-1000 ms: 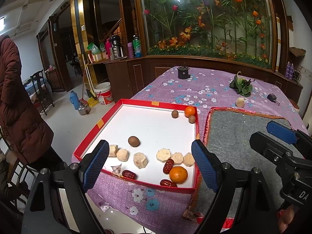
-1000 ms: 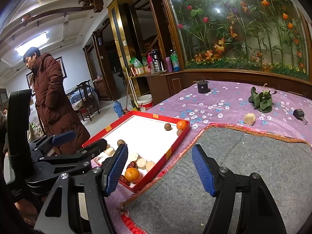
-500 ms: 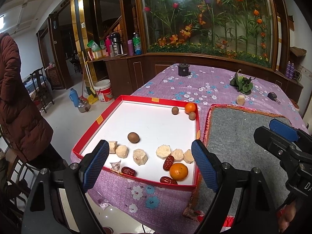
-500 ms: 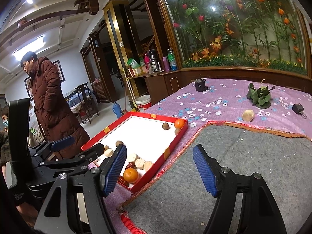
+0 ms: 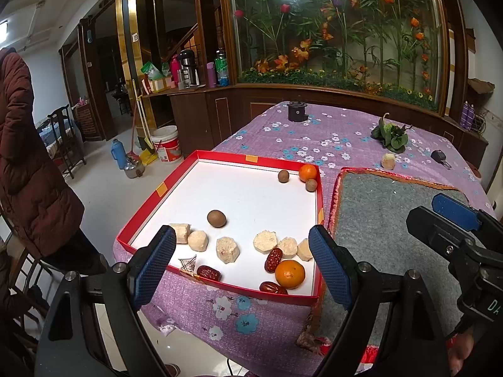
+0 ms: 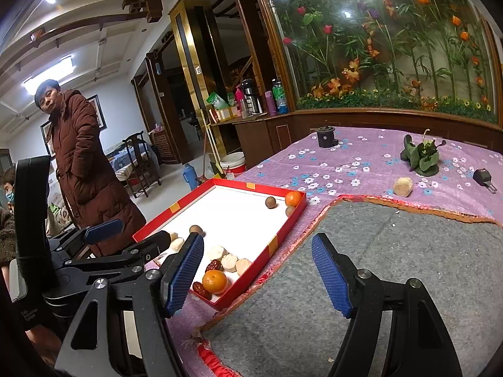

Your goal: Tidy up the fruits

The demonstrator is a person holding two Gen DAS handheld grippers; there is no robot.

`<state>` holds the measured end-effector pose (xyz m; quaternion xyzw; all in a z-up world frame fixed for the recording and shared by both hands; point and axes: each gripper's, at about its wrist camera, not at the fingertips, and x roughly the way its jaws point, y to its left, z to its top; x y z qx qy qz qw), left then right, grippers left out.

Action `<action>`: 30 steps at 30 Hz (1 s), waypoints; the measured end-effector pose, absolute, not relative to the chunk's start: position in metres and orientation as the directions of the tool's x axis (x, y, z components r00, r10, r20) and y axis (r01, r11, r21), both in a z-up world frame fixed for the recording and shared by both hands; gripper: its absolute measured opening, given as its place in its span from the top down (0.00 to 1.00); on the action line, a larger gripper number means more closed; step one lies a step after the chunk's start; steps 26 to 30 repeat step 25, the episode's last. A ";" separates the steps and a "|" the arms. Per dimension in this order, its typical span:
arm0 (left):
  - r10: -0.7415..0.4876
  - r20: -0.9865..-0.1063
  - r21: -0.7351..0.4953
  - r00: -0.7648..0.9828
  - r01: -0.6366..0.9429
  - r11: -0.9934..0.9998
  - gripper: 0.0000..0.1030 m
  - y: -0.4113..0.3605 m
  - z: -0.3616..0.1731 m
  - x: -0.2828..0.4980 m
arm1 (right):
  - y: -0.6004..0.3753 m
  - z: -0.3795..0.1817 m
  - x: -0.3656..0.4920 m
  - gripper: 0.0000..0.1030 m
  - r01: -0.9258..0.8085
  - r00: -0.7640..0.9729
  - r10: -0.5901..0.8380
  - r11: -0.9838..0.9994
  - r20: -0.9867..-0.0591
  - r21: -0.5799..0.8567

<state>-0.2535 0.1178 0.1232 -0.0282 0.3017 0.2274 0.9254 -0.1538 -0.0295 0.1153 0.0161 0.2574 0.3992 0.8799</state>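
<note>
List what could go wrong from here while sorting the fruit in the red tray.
1. The near orange touches red dates; closing the left gripper there may catch both.
2. The round brown fruits could roll across the tray.
3. The pale piece lies outside on the cloth and could be missed.

On the table the tray holding fruit lies left of the mat.
</note>
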 end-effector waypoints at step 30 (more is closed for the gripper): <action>0.415 -0.541 0.084 0.732 -0.444 0.892 0.16 0.126 0.126 -0.257 | -0.010 0.109 -0.153 0.29 -0.706 0.527 0.717 0.668 -0.455 0.236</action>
